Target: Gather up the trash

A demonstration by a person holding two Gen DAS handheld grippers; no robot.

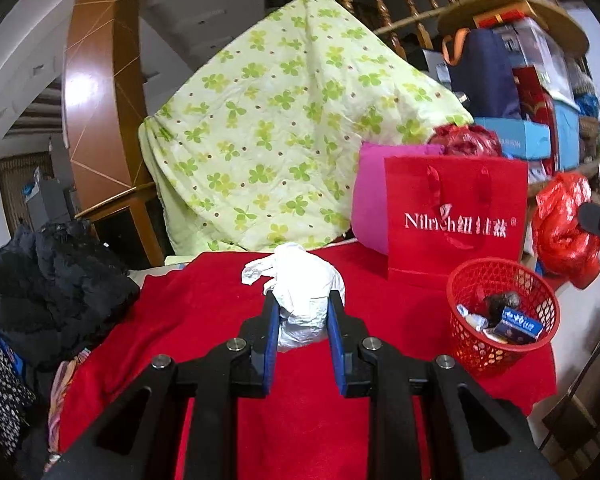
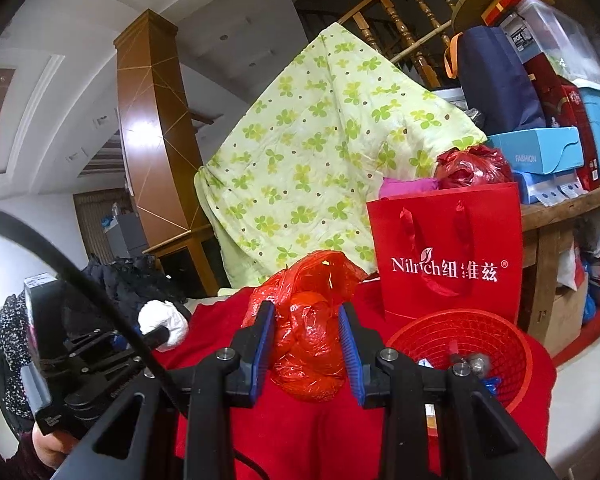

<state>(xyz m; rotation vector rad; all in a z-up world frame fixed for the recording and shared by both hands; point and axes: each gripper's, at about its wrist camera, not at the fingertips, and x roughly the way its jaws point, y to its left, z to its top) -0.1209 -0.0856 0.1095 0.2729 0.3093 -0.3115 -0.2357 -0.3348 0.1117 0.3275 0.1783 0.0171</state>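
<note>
Both pieces of rubbish look to be in hand but neither is binned yet. The left hand-held gripper (image 1: 303, 307) has its blue pads pinching a crumpled white plastic bag (image 1: 300, 292), which seems to sit just above the red cloth (image 1: 204, 320) covering the counter; I cannot tell whether the bag's bottom touches the cloth or hangs free. The right hand-held gripper (image 2: 306, 322) is pinching a scrunched red plastic bag (image 2: 308, 320) between its pads, held over the same red cloth (image 2: 320, 432) and just to the left of the red basket (image 2: 500, 344). That red basket (image 1: 466, 292) stands on the cloth near the right edge of the counter, below a red paper bag (image 1: 456, 216) with white lettering, and already holds some trash: a small blue box, something dark and lumpy, a few pale scraps. So I judge the job partly done, some items collected, these two gripped and waiting to be carried across and dropped in. The red bag is close to the basket; the white one is well apart from it, toward the middle of the counter. Beyond these two I see no other loose scrap on the cloth, though the counter's near part is hidden by the grippers. A green-patterned quilt (image 1: 284, 120) hangs behind, and black clothing (image 1: 56, 288) is heaped to the left.
</note>
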